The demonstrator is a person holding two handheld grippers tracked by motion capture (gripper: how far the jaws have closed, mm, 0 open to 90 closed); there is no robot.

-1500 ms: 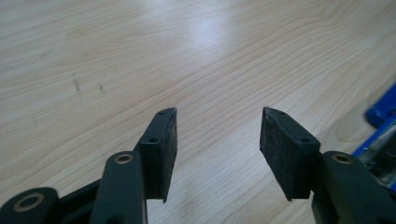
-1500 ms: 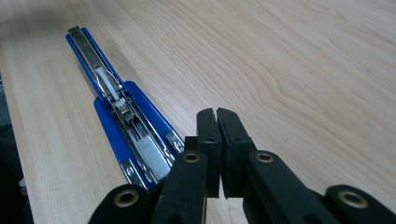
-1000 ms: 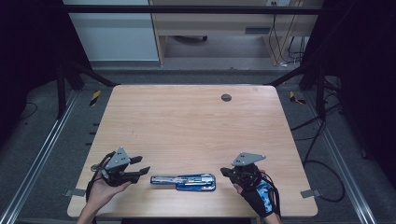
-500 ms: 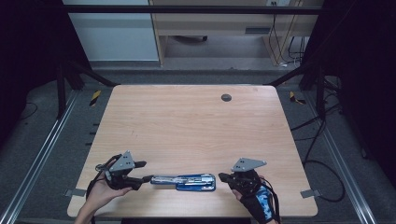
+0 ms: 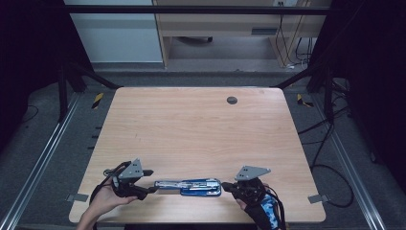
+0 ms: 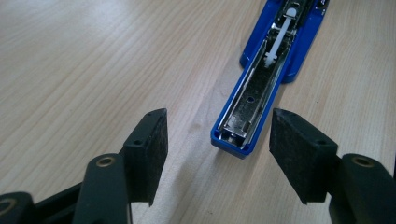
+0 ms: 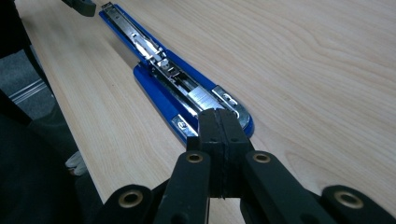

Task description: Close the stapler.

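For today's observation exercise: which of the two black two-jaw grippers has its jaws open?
The left gripper: its pads stand apart before the blue stapler; the right gripper's press together.

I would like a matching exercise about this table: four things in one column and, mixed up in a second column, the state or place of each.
Things:
1. left gripper
2. right gripper
3. stapler
4. dark round mark

States or places:
A. jaws pressed together, tips at the stapler's wide end
B. lies opened out flat between the two grippers, its metal staple channel showing
C. near the far edge of the table
D. jaws apart, having just been opening, on either side of the stapler's narrow end without touching it

Pairs: 1-D, 2-A, 3-B, 4-C
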